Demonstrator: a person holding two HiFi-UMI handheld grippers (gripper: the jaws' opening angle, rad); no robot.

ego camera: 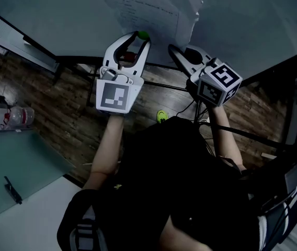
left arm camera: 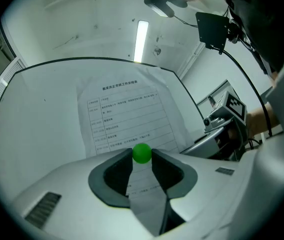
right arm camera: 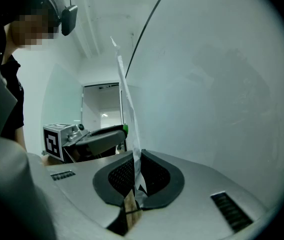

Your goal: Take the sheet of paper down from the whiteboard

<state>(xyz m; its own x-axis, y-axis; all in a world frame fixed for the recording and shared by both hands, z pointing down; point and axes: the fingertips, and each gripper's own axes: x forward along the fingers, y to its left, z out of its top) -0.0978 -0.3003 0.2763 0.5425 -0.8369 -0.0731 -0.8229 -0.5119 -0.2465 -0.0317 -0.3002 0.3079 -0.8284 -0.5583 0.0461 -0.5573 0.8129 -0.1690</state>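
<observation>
Whiteboard [left arm camera: 37, 119] forms the background, with a printed sheet of paper [left arm camera: 127, 109] flat against it ahead of both grippers. Left gripper [left arm camera: 142, 155]: jaws partly apart, clamped on a green ball magnet [left arm camera: 142, 152] at the sheet's lower edge. Right gripper [right arm camera: 137, 155]: jaws fully closed, pinching the sheet's side edge.

The right tool [right arm camera: 134, 176] grips the sheet of paper [right arm camera: 127, 104] edge-on; whiteboard [right arm camera: 207, 84] at 3 o'clock, left tool [right arm camera: 102, 136] at 9 o'clock.

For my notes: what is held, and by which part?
Right hand-held gripper: sheet of paper, by its edge. Left hand-held gripper: green ball, by its sides.
</observation>
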